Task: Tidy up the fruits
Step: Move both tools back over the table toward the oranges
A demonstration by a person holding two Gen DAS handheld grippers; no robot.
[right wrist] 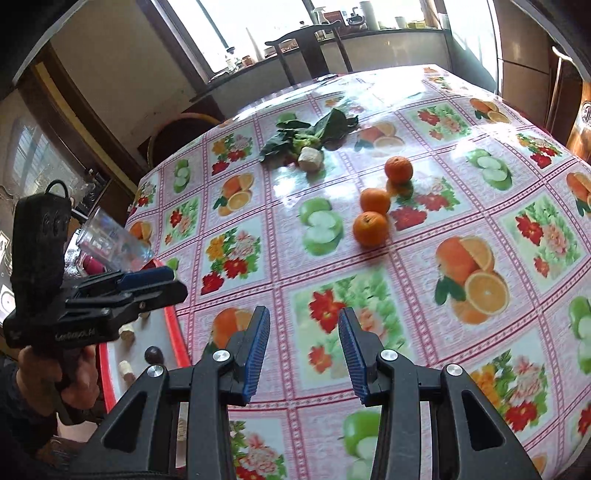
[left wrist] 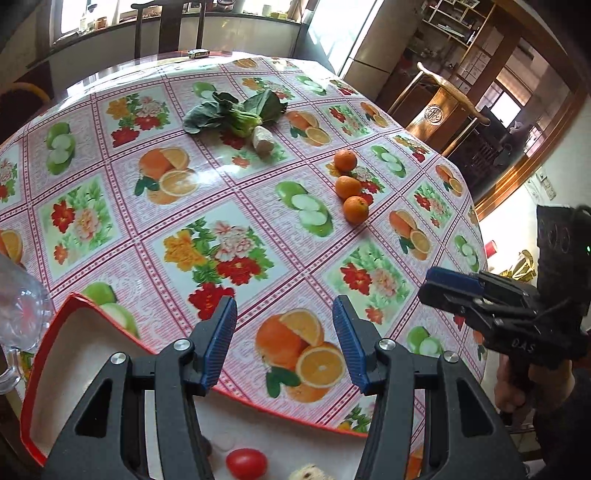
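Both grippers, left gripper [left wrist: 284, 343] and right gripper [right wrist: 304, 350], gape empty; red-rimmed tray [left wrist: 51, 325] half hidden, its small contents unclear.

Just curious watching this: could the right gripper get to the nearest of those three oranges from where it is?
Probably yes: the right gripper is open and empty, with only bare tablecloth before the nearest orange.

Home dining room. Round table under a glossy plastic tablecloth printed with fruit and flowers [left wrist: 229, 206]. Dark wooden high-backed chair [right wrist: 314, 48] at 12 o'clock, pushed up to the table. Behind it a sunlit window ledge crowded with jars and bottles [right wrist: 369, 18]. Open wooden wall shelves [left wrist: 454, 22] at 1 o'clock. Polished carved brown wooden chair [left wrist: 439, 107] at 2 o'clock.
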